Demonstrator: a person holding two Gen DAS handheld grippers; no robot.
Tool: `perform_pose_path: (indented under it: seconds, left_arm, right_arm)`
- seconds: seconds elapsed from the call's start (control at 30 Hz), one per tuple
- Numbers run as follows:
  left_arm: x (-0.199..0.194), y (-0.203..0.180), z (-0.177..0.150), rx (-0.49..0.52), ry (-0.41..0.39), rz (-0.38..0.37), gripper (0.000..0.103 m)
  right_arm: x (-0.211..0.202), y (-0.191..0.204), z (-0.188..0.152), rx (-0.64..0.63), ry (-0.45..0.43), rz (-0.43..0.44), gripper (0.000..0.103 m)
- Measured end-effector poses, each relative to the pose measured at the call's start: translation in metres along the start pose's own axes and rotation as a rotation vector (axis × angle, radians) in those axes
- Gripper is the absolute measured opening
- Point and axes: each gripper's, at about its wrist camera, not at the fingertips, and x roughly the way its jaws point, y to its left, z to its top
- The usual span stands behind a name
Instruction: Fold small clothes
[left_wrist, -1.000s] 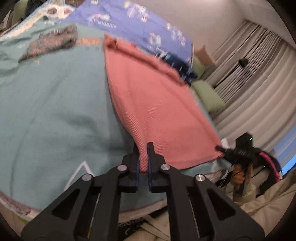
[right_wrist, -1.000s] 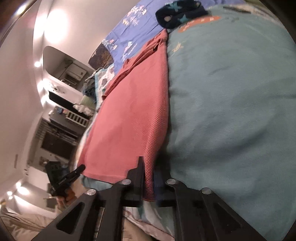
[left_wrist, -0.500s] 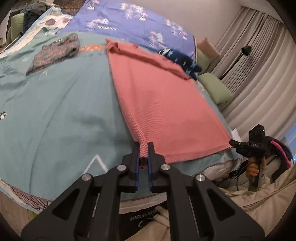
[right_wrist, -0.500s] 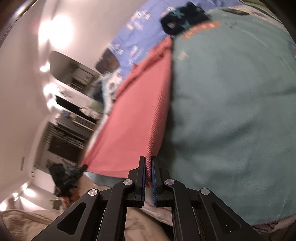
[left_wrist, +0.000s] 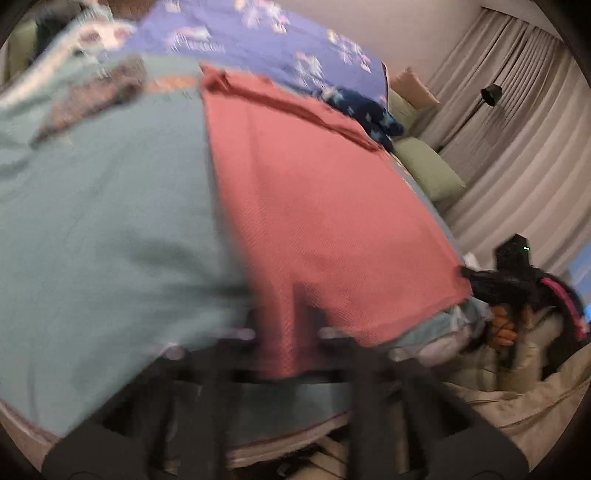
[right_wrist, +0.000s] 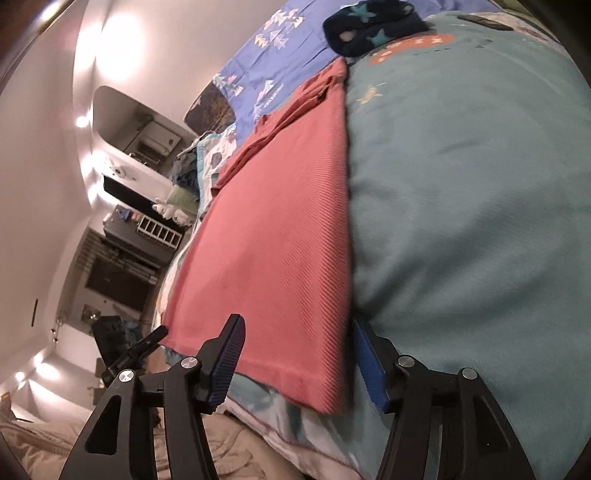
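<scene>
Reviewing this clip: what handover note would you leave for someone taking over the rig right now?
Left gripper: view blurred, jaws read as shut on the near hem of the pink garment.
Right gripper: jaws wide open, the garment's other near corner between them, not pinched.
Garment lies spread flat on the teal blanket.
Done: laid out.
Left: close the right jaws and make the folds.

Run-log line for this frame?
task: fold small clothes | left claw: shut at pink cloth corner, grip blurred | right claw: open, astride other near corner | cloth: flat on teal blanket
</scene>
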Motion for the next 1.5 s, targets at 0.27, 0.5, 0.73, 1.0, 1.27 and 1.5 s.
perform_pose_path:
  seconds: [0.27, 0.5, 0.73, 1.0, 1.27, 1.5]
  left_arm:
    - [-0.06, -0.016, 0.028, 0.034, -0.178, -0.053, 0.006]
    - [-0.06, -0.033, 0.059, 0.082, -0.221, -0.069, 0.006]
    - [-0.058, -0.039, 0.101, 0.084, -0.271, -0.064, 0.007]
    - [-0.042, -0.038, 0.161, 0.103, -0.308, -0.031, 0.007]
    - [-0.003, -0.033, 0.232, 0.117, -0.313, 0.013, 0.007]
    - [0.062, -0.018, 0.299, 0.126, -0.264, 0.08, 0.007]
  right_arm:
    - [-0.041, 0.023, 0.005, -0.026, -0.115, 0.136, 0.004]
    - [-0.05, 0.037, 0.025, -0.066, -0.156, 0.208, 0.004]
    - [-0.051, 0.052, 0.058, -0.11, -0.177, 0.197, 0.004]
    - [-0.049, 0.063, 0.117, -0.126, -0.237, 0.193, 0.005]
    - [-0.022, 0.063, 0.2, -0.121, -0.28, 0.159, 0.005]
    - [0.027, 0.046, 0.277, -0.068, -0.262, 0.102, 0.005]
